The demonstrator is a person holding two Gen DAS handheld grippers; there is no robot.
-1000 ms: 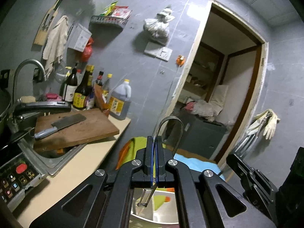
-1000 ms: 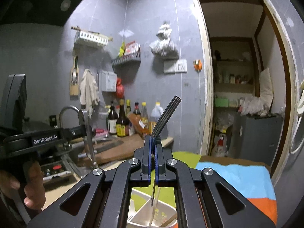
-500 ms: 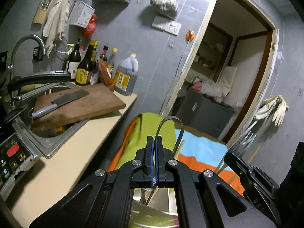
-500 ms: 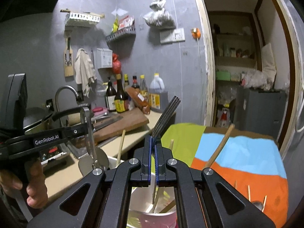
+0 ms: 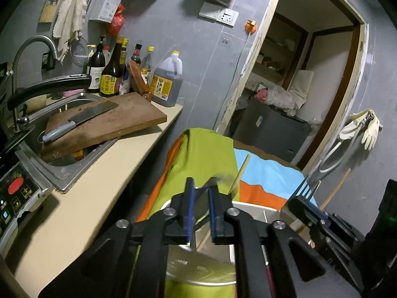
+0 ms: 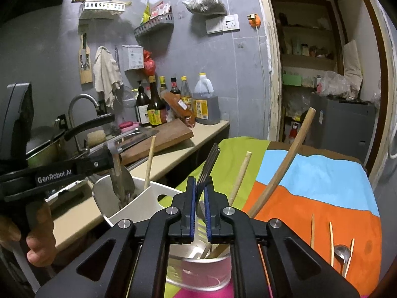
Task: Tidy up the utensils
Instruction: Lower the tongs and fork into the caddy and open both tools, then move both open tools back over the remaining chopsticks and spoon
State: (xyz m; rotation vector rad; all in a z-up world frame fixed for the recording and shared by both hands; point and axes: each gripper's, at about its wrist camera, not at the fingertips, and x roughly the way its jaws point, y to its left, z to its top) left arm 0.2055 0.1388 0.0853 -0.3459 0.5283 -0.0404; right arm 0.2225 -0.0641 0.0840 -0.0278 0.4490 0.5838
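**Views.** Only the right wrist view shows the person's hand [image 6: 37,243] on the left gripper [image 6: 111,157], and the loose spoon [image 6: 342,252] and chopsticks [image 6: 331,243] lying on the cloth to the right of the white utensil holder [image 6: 148,198]. Only the left wrist view shows the pale rubber gloves [image 5: 369,129], hung on the wall far right of the holder, and the cleaver [image 5: 79,116] in full.

**Tools.** The left gripper's jaws have just been opening and stand apart. A metal spatula [image 6: 121,178] hangs between them down into the holder, its handle only a blur in the left wrist view, with no pad seen pressing on it. The right gripper [image 6: 200,198] is drawn in narrow on a fork [image 6: 208,166], tines up and tilted right, directly over the holder.

**Surface and room.** The holder stands on a cloth [image 6: 310,173] of green, blue and orange bands. Left of the holder runs a beige counter [image 5: 99,186] with a sink [image 5: 49,164]. A wooden chopping board [image 5: 111,119] bridges the sink and carries the cleaver. Sauce bottles [image 5: 111,72] line the grey tiled wall behind the board. An open doorway [image 5: 310,87] lies beyond the holder, to the right.

**Containers.** The holder has divided compartments (the dividers are partly hidden). One compartment holds the spatula and a chopstick [image 6: 149,161] — the part under the right gripper holds a long wooden handle [image 6: 280,166] and further sticks.
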